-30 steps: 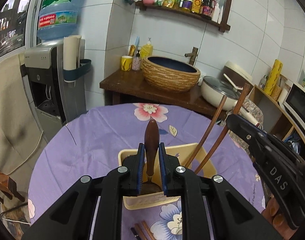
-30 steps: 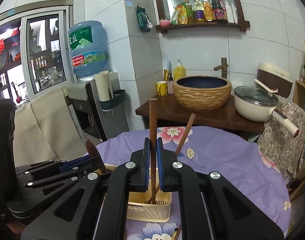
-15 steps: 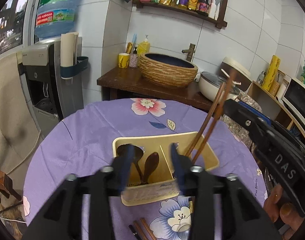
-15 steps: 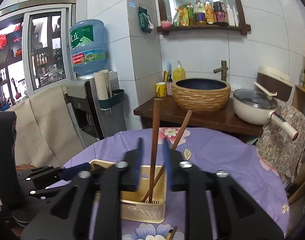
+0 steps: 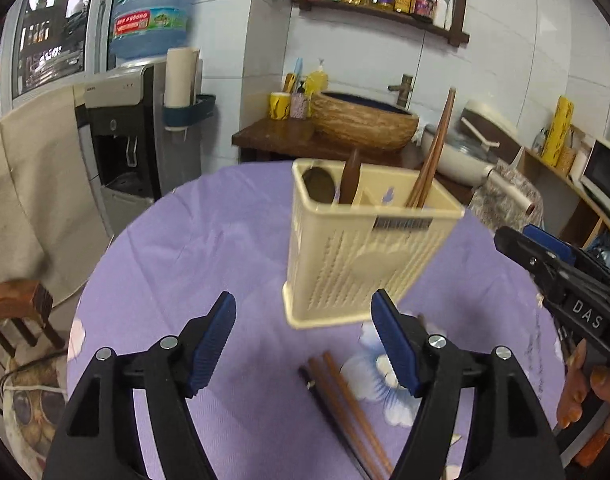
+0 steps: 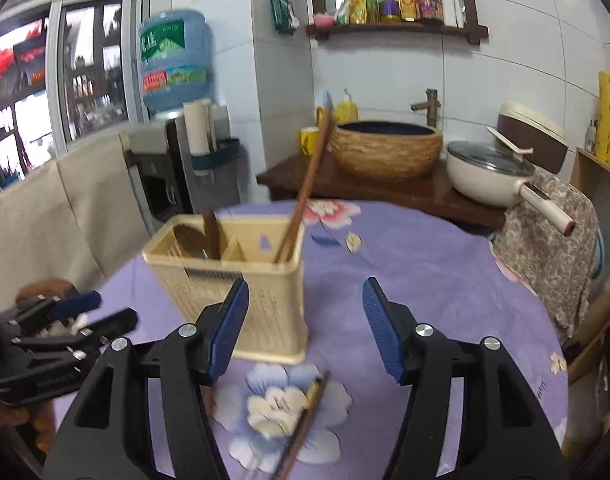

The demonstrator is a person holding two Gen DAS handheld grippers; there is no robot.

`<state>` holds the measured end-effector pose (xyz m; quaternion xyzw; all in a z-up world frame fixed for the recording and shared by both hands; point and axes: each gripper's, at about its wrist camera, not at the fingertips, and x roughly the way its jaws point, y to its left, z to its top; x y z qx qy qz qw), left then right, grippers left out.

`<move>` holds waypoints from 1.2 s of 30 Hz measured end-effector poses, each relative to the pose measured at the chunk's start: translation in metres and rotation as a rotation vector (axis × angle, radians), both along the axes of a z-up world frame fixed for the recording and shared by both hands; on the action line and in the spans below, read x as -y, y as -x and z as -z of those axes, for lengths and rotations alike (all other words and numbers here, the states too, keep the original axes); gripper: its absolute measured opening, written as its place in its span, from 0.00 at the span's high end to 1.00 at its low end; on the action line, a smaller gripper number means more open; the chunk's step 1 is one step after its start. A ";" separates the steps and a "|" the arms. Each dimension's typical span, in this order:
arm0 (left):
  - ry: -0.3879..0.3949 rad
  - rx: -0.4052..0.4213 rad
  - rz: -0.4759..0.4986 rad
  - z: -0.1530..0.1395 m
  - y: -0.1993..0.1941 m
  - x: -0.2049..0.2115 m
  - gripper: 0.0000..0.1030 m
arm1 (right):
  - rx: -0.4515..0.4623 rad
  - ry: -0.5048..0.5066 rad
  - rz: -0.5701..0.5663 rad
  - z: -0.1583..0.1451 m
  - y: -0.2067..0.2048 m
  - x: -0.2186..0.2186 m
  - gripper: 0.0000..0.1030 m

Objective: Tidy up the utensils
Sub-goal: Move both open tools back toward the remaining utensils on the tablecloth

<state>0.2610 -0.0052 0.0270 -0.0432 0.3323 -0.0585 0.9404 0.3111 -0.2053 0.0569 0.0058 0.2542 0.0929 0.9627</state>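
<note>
I have the round table with its purple floral cloth (image 5: 209, 240) spread out ahead of both grippers. The cream utensil caddy (image 5: 357, 256) stands on it, ahead of my left gripper (image 5: 303, 344) and a little right of its centre line. From my right gripper (image 6: 305, 330) the caddy sits ahead and to the left, partly behind the left finger.

Both grippers are empty, jaws spread wide, blue pads facing each other across a clear gap.

In the caddy's left compartment I can see a spoon (image 5: 319, 185) and a dark wooden handle (image 5: 350, 178). A pair of chopsticks (image 5: 431, 156) leans out of the right compartment.

What I judge to be next is the loose chopsticks (image 5: 347, 404) lying flat on the cloth. They are below and between the left fingers, slightly right of centre, running towards me. From the right gripper they lie below and just left of centre.

To do this well, I would lower one gripper over them with the jaws across their length. I would close near the middle so they lift level, and keep both sticks together. The flat lie on soft cloth may make the pads snag fabric.
</note>
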 end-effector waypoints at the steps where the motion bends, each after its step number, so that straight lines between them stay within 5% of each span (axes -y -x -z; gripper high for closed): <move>1: 0.000 -0.016 0.003 0.006 0.003 0.000 0.33 | -0.024 0.008 0.000 0.010 0.003 0.001 0.42; 14: -0.010 -0.178 -0.011 0.072 0.021 0.003 0.46 | -0.294 0.000 0.043 0.114 0.025 0.011 0.43; 19: -0.013 -0.188 -0.019 0.079 0.025 0.004 0.47 | -0.348 -0.009 0.038 0.126 0.024 0.007 0.51; 36: -0.010 -0.205 -0.013 0.086 0.031 0.008 0.47 | -0.390 0.020 0.060 0.139 0.023 0.004 0.55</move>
